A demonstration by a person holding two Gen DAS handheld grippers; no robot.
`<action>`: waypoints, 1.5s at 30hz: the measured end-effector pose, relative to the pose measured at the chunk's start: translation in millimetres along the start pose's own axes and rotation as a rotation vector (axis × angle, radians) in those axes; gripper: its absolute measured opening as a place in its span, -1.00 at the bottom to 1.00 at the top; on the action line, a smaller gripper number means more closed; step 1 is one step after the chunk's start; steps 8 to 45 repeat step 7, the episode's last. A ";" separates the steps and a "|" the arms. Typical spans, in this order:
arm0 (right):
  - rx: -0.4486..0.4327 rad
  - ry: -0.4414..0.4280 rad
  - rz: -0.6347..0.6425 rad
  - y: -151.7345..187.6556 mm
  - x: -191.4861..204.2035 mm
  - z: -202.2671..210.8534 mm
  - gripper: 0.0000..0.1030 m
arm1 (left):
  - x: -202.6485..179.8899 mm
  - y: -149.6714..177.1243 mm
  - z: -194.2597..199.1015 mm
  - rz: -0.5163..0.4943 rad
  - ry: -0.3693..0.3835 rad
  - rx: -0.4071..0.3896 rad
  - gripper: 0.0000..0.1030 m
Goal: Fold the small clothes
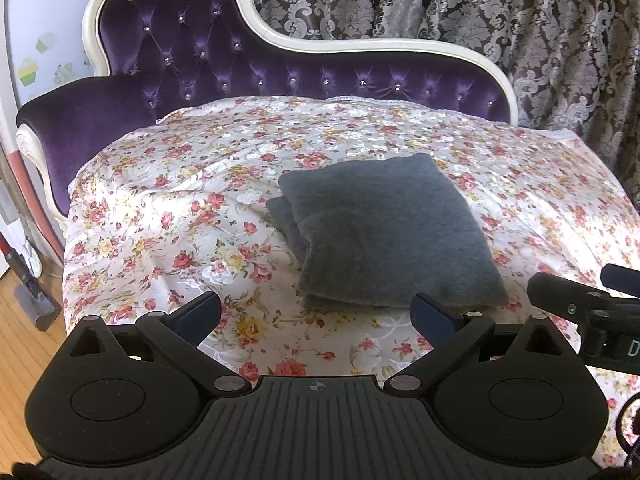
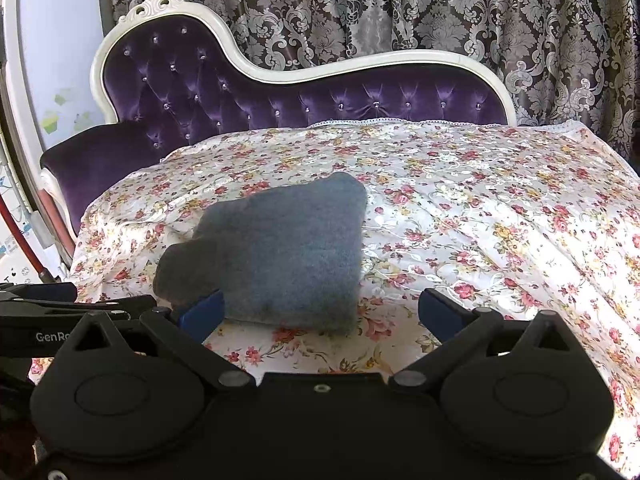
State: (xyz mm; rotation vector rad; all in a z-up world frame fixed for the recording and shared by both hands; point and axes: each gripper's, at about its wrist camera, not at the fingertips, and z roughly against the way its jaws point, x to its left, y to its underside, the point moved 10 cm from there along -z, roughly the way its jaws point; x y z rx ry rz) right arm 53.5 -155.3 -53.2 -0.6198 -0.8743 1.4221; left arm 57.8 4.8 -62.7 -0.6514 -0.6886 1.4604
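A small grey fuzzy garment (image 1: 384, 232) lies folded into a thick rectangle on the floral bedspread (image 1: 160, 208). It also shows in the right wrist view (image 2: 280, 256). My left gripper (image 1: 316, 316) is open and empty, just in front of the garment's near edge. My right gripper (image 2: 320, 312) is open and empty, its left fingertip (image 2: 204, 314) close to the garment's near left corner. The right gripper's side shows at the right edge of the left wrist view (image 1: 580, 308). The left gripper's side shows at the left edge of the right wrist view (image 2: 60, 308).
The bedspread (image 2: 500, 220) covers a purple tufted chaise with a white frame (image 1: 280, 40). Patterned curtains (image 2: 400, 8) hang behind. A vacuum cleaner (image 1: 36, 304) stands on the wooden floor at the left.
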 end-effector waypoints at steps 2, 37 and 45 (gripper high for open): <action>0.002 -0.001 0.001 0.1 -0.1 -0.1 0.99 | -0.3 0.0 0.0 0.000 0.003 0.001 0.99; 0.009 -0.002 0.000 2.5 0.6 -1.3 0.99 | -1.3 1.0 -1.0 -0.005 0.008 -0.004 0.99; 0.009 -0.002 0.000 2.5 0.6 -1.3 0.99 | -1.3 1.0 -1.0 -0.005 0.008 -0.004 0.99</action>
